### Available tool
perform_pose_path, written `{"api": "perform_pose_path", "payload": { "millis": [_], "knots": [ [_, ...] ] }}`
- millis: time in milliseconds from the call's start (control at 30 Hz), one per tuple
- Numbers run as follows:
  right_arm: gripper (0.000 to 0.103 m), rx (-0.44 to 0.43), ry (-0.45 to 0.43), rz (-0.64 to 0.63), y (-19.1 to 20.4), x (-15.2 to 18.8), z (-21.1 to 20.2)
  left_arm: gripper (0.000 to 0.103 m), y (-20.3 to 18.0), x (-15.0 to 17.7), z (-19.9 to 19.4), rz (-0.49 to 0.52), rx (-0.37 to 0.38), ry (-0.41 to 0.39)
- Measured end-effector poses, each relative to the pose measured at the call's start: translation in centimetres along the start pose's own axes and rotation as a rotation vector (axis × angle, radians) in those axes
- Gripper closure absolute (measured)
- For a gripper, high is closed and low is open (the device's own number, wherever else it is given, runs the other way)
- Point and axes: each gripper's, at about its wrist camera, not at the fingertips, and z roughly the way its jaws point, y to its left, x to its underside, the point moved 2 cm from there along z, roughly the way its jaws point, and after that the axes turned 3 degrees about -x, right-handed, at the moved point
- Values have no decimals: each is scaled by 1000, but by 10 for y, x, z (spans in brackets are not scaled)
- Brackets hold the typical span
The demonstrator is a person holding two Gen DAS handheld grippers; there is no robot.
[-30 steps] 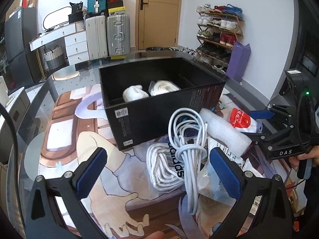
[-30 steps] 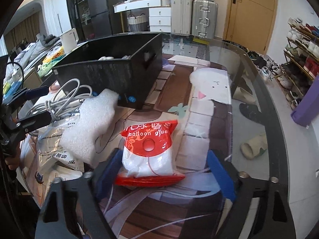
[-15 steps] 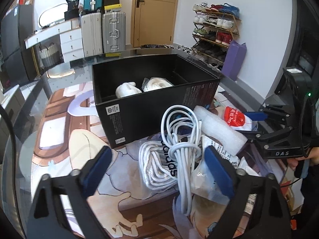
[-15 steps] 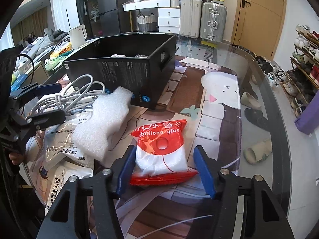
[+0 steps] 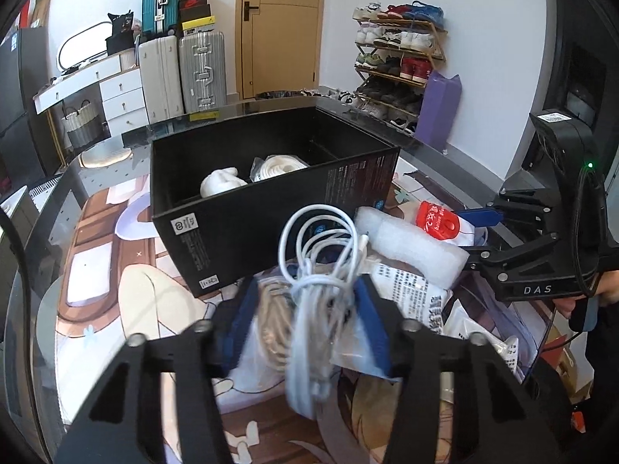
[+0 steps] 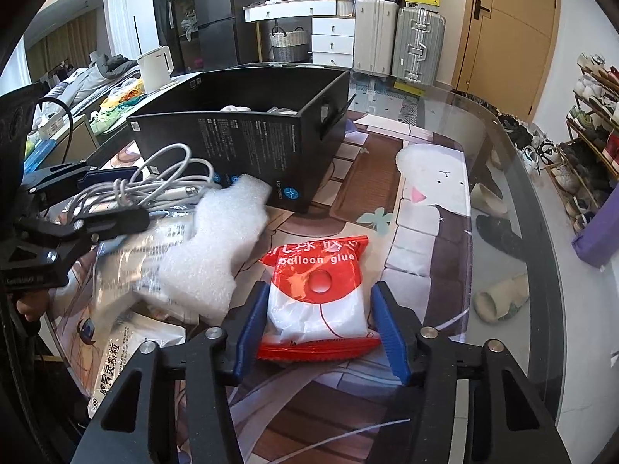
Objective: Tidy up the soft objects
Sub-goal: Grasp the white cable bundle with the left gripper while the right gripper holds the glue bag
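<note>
A black box (image 5: pixel 271 201) stands on the table and holds two white soft items (image 5: pixel 222 185). In front of it lies a coiled white cable (image 5: pixel 317 270). My left gripper (image 5: pixel 305 321) has closed around the cable bundle, blue pads against its sides, with a white rope coil under it. The cable also shows in the right wrist view (image 6: pixel 154 189). A red and white "balloon glue" bag (image 6: pixel 317 294) lies between the blue pads of my right gripper (image 6: pixel 321 332), which has narrowed onto the bag's sides. The bag rests on the table.
A white foam sheet (image 6: pixel 220 247) lies between the cable and the bag. Printed plastic packets (image 6: pixel 127 340) lie at the table's near left. The glass table edge (image 6: pixel 541 270) curves on the right, with a shoe rack and slippers beyond.
My left gripper moved forward and closed from wide open onto the cable bundle. My right gripper narrowed step by step around the balloon glue bag.
</note>
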Motion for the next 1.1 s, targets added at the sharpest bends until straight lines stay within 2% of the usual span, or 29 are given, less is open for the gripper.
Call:
{"api": "perform_pose_path", "payload": {
  "millis": [33, 67, 100, 300, 600, 1100],
  "knots": [
    [55, 2, -3, -6, 1, 0, 0, 64, 0, 0, -2, 2, 9, -5],
    [55, 4, -3, -8, 1, -1, -1, 72, 0, -1, -2, 3, 14, -5],
    [55, 5, -4, -8, 1, -1, -1, 73, -1, -1, -3, 3, 16, -6],
    [56, 12, -23, -2, -3, -2, -6, 74, 3, -2, -10, -9, 28, -14],
    [56, 20, -97, 12, -9, -9, -29, 75, 7, -7, -27, -24, 31, -68],
    [56, 9, -203, -14, 8, -20, -69, 75, 18, -20, -55, -52, 20, -158]
  ]
}}
